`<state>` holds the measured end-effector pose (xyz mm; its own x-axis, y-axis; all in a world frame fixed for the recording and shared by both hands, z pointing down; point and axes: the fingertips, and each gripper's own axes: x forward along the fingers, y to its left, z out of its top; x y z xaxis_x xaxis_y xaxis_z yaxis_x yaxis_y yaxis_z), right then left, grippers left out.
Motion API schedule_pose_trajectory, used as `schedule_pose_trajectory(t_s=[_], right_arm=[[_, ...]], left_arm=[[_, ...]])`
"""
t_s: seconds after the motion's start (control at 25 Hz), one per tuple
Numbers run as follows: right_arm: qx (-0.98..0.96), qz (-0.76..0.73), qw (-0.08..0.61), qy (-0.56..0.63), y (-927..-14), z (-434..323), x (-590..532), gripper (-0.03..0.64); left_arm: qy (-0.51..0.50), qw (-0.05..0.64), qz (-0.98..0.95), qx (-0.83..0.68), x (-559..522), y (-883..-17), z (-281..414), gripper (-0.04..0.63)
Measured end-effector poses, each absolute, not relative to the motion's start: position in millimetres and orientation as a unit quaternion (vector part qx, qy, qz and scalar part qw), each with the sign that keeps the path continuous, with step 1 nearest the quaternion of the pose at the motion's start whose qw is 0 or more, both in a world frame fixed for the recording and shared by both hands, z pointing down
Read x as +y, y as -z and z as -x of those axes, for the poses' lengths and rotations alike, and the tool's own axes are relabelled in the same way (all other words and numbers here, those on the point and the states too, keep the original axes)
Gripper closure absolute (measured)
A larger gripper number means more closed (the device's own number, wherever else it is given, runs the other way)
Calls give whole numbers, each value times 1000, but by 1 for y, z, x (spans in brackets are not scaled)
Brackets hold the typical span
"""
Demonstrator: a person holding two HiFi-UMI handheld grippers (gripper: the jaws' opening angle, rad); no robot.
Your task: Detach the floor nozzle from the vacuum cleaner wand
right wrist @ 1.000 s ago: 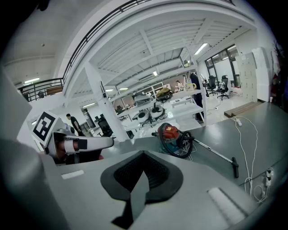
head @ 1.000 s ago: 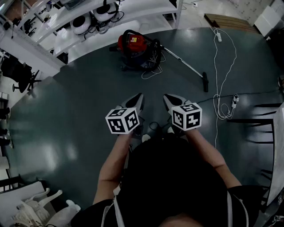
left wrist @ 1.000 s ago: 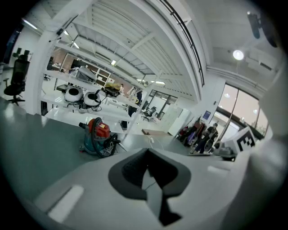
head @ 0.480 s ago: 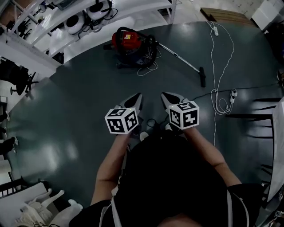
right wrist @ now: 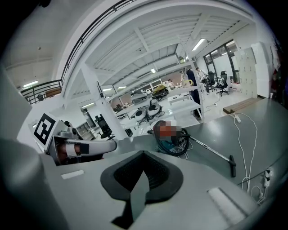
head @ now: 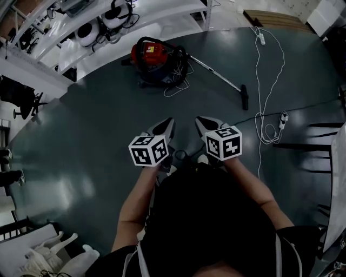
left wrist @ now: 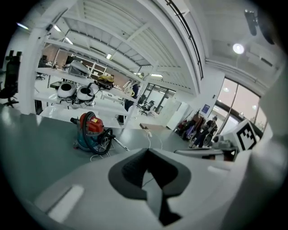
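On the dark floor (head: 86,140) ahead of the person: red canister vacuum cleaner (head: 151,57), black hose coiled against it. The wand (head: 216,74) runs out from it toward the right, flat on the floor, with the floor nozzle (head: 244,96) on its far end. Nozzle looks attached to the wand. It's well apart from both grippers, ahead and right of the right one.

Left gripper (head: 170,121): fingers closed together, nothing between them; the left gripper view confirms it (left wrist: 147,151). Marker cube (head: 148,150) sits behind the fingers.

Right gripper (head: 199,119): same, fingers shut tip to tip and empty (right wrist: 144,155). The right gripper view shows the vacuum partly under a mosaic patch, with wand (right wrist: 209,150) and nozzle (right wrist: 232,165) off to the right of the fingers.

Both grippers are side by side, near each other, angled down and pointing roughly at the vacuum. Neither touches anything.

A white cable (head: 258,81) snakes along the floor right of the nozzle, down to a power strip (head: 282,117). White shelving (head: 162,13) stands behind the vacuum, with round white units on it; can't tell what they are.
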<state>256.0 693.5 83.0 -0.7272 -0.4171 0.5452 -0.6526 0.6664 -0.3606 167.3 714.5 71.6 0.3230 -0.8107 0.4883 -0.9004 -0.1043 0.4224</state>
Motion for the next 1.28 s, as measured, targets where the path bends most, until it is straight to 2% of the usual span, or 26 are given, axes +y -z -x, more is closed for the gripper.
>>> schedule_pose_trajectory(t_s=[0.64,1.28], right_arm=[[-885,-280,222,-298,-104,-310,650,620],[-878,-286,236,-304,-118,-247,572,620]], left_arm=[[-92,350,-728,-581,668,-94,-220,586],[-82,365,-729,-573,584,-108,-160,587]])
